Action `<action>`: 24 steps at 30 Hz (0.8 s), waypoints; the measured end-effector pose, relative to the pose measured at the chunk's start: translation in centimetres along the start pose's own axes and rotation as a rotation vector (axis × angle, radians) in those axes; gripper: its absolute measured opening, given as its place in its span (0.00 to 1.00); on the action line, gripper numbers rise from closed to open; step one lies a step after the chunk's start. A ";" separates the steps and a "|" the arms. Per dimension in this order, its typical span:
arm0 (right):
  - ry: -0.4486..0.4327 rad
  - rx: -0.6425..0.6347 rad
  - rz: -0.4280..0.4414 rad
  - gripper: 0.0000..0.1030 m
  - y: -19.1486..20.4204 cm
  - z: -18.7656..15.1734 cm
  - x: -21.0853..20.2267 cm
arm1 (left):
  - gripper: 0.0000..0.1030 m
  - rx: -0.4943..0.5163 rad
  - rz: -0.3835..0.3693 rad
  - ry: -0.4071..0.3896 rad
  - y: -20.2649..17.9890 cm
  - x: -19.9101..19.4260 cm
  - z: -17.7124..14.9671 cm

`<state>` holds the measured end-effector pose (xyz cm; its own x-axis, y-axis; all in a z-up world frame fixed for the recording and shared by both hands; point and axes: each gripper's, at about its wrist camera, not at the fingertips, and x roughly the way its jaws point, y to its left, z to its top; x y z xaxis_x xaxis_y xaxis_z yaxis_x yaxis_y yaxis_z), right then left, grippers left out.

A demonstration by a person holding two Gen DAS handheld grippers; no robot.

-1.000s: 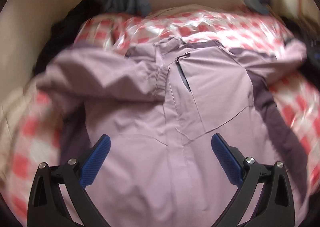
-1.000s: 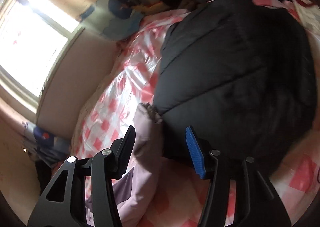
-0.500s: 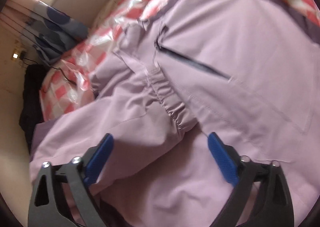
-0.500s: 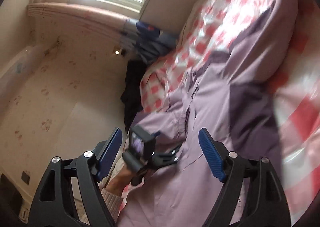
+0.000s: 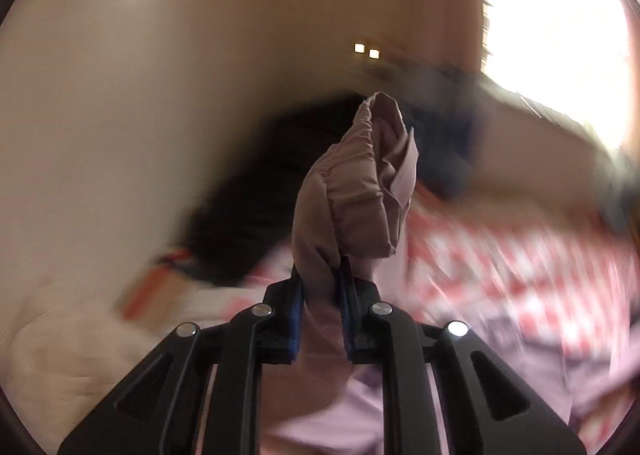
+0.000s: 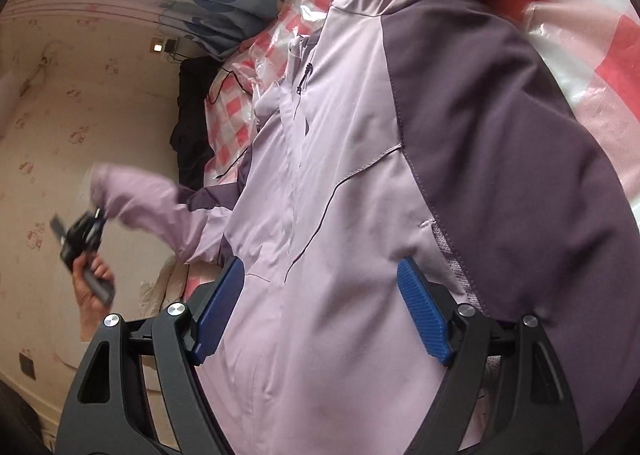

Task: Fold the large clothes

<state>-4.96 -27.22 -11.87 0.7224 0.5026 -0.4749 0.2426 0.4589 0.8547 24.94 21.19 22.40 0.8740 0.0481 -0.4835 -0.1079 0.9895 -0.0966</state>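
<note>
In the left wrist view, the left hand-held gripper [image 5: 322,275] is now clenched on the cuff [image 5: 356,183] of the jacket's sleeve, where half a second ago its jaws were spread above that same cuff as it lay across the chest. The cuff is bunched and stands up out of the jaws, lifted clear of the bed [image 5: 500,255]. The background is smeared, so a fast swing is taken to be under way. The sleeve is judged to be in the middle of being carried to a new position for the fold. Ahead lie a bare wall, a dark garment [image 5: 248,191] and a bright window; no obstacle is seen close to the cuff.

In the right wrist view, the right hand-held gripper [image 6: 320,311] is released, its blue pads wide apart, just above the jacket [image 6: 340,175]; whether it touches is not clear. The jacket is spread front-up on the checked bed [image 6: 600,27]. The sleeve [image 6: 140,195] is seen raised beyond the bed's far edge, toward the wall. Open room is left there. A thin cable [image 6: 236,83] lies by the collar, and a snag on it is possible.
</note>
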 end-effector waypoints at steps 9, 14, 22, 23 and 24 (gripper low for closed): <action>0.051 -0.146 -0.058 0.77 4.8 0.7 -0.9 | 0.92 -0.470 0.252 0.156 23.5 -10.7 -2.1; 0.039 -0.345 -0.152 0.90 6.9 -1.7 -10.4 | 0.93 -0.105 -0.123 0.326 18.1 -18.3 -12.7; 0.257 -0.242 -0.244 0.91 0.6 -6.0 -16.6 | 0.93 -0.061 -0.401 0.714 12.3 -18.2 -33.9; 0.278 -0.242 -0.244 0.91 0.1 -6.6 -16.5 | 0.93 -0.090 -0.414 0.739 12.2 -17.8 -35.1; 0.290 -0.236 -0.250 0.91 -0.3 -7.0 -16.2 | 0.93 -0.097 -0.408 0.753 12.1 -17.2 -35.9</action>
<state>-21.28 -30.39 -5.92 0.4405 0.5242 -0.7288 0.2078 0.7302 0.6508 -8.41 27.46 -1.65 0.3101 -0.4457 -0.8398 0.0763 0.8921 -0.4453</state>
